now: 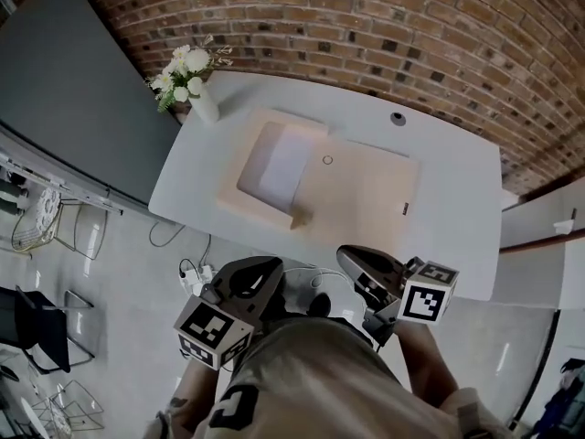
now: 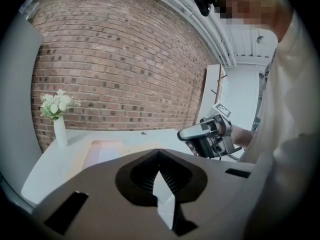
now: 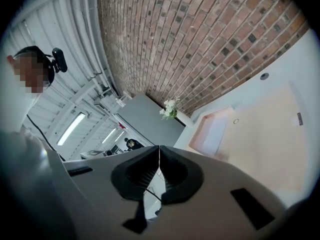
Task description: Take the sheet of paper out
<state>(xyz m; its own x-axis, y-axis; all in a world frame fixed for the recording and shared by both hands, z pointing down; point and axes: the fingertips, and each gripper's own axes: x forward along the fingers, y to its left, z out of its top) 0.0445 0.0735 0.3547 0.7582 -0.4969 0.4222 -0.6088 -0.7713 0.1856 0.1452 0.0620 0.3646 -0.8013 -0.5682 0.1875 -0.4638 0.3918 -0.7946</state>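
Note:
A beige folder lies open on the white table, and a white sheet of paper rests in its left half. The right gripper view shows the folder and the sheet ahead to the right. My left gripper and right gripper hover close to my body, short of the table's near edge. Both are shut with nothing between the jaws, as seen at the left gripper and the right gripper. The right gripper also shows in the left gripper view.
A white vase of flowers stands at the table's far left corner. A cable hole sits near the brick wall. A power strip with cables lies on the floor by the table's near left. A grey partition and chairs stand left.

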